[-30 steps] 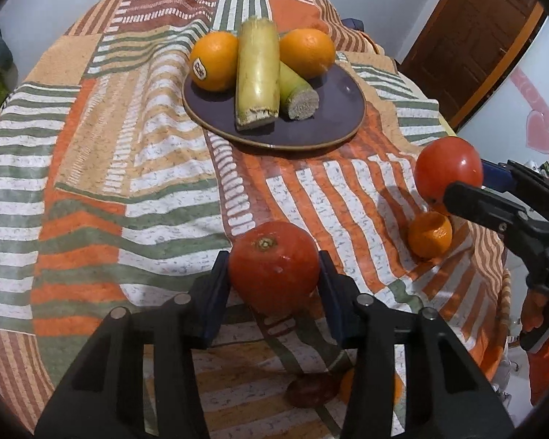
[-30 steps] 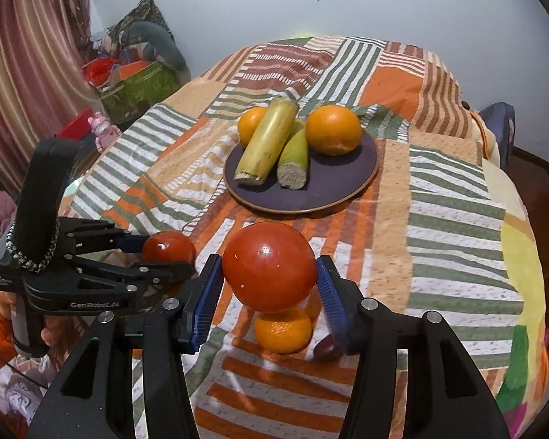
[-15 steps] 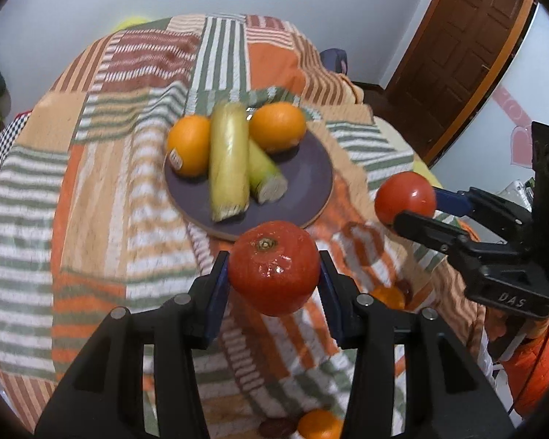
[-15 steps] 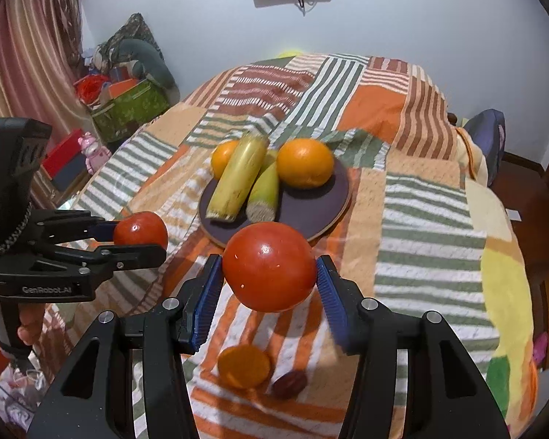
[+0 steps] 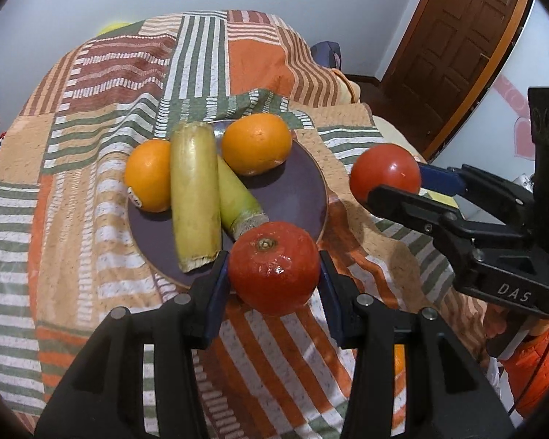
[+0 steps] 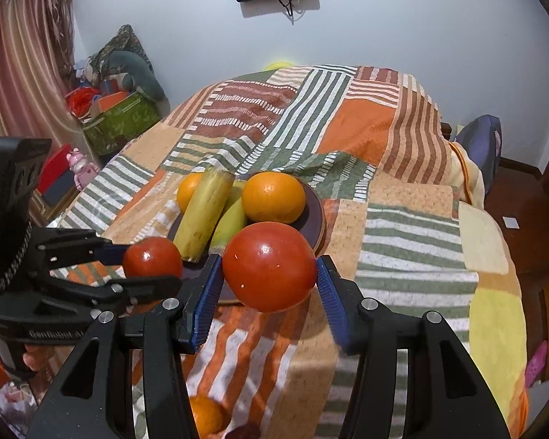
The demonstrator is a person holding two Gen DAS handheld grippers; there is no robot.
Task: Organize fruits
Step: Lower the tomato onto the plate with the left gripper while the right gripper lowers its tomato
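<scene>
My left gripper (image 5: 273,283) is shut on a red tomato (image 5: 273,267) with a stem scar, held above the near rim of the dark purple plate (image 5: 296,190). My right gripper (image 6: 270,280) is shut on a smooth red tomato (image 6: 270,265), held above the plate's (image 6: 313,216) near right rim. Each gripper shows in the other's view, the right one (image 5: 391,183) with its tomato (image 5: 384,173), the left one (image 6: 146,263) with its tomato (image 6: 152,261). The plate holds two oranges (image 5: 256,142) (image 5: 148,175) and two yellow-green stalk pieces (image 5: 194,197).
A patchwork striped cloth (image 5: 91,190) covers the round table. A small orange (image 6: 206,415) and a dark small fruit (image 6: 243,431) lie on the cloth below my right gripper. A wooden door (image 5: 454,47) stands at the right, boxes and toys (image 6: 117,117) at the left.
Both grippers have risen and moved forward with their tomatoes, from above the cloth near the small orange to the plate's near edge. The plate now looks closer.
</scene>
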